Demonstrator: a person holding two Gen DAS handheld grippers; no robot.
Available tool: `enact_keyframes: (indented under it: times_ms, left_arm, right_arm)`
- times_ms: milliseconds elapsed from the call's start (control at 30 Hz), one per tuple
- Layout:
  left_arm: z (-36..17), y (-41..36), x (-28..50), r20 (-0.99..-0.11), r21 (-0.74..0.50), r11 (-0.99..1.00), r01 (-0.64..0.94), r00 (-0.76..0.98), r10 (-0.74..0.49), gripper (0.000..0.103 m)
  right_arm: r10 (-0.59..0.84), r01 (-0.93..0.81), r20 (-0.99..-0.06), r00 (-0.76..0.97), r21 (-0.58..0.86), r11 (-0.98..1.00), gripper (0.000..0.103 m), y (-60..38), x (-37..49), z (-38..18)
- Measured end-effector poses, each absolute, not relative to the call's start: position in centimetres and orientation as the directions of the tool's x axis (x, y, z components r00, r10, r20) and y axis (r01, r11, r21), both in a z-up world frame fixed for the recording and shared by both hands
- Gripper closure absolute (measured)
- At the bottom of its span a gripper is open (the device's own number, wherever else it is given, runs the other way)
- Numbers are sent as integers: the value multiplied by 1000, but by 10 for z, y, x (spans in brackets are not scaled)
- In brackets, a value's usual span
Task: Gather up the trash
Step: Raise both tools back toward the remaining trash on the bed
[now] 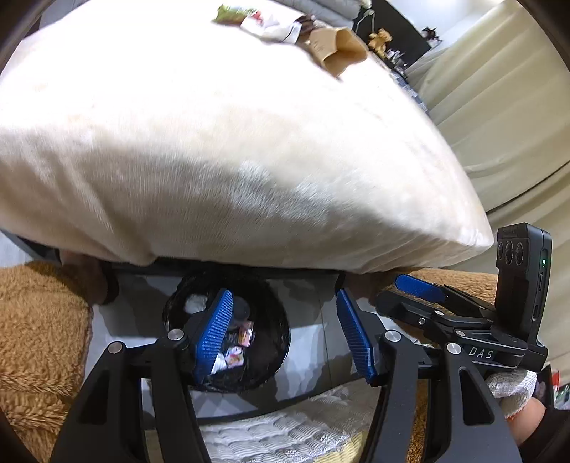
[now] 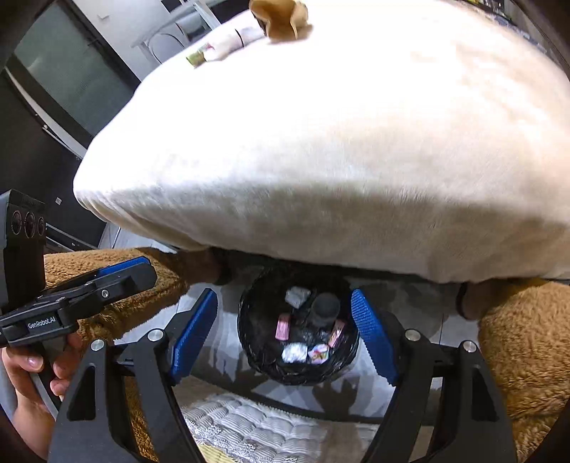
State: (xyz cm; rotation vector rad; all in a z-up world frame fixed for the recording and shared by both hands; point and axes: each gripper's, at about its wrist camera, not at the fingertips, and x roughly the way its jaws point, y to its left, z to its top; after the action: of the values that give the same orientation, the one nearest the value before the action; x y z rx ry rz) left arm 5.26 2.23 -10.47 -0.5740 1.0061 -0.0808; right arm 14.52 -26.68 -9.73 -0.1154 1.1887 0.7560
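Partly done: black trash bin (image 2: 297, 342) on the floor already holds wrappers (image 2: 294, 352). Paper bag (image 1: 338, 50) and scraps (image 1: 256, 17) remain on the white bed (image 1: 213, 142). Left tool (image 1: 285, 342) and right tool (image 2: 285, 338) both spread, empty.

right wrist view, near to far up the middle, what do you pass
quilted mat → black bin holding wrappers → white cushion → brown paper scrap on its far edge

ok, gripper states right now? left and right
Left gripper: open, holding nothing, above the trash bin.
Right gripper: open, holding nothing, also over the bin.
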Motion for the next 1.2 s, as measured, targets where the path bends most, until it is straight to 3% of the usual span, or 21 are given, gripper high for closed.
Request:
enact_keyframes:
  times_ms: [600,800,900,1067,1200]
  left_arm:
    - [-21,45,65,-640,-406,910,-86,738,-215,44]
    - [-4,66,91,-633,-355,930,-91,756,-167,44]
    - [1,76,106,-633,-333,938,-93,759,-150,33]
    - [5,89,137,-644,-341,939,-51,740,-194,33]
    - [2,102,164,-661,-338,941,-37,721,-209,32]
  right_arm:
    - [571,-633,-736,363,255,731,25,-268,196,-8]
    - [602,-629,-696,391,275,727,19,-261,231,11]
    - [613,-627,-689,387,291,723,18,-252,249,14]
    - [656,-639,-661,365,334,692,17,-236,279,20]
    - [667,-639,-650,364,347,687,11,-223,300,23]
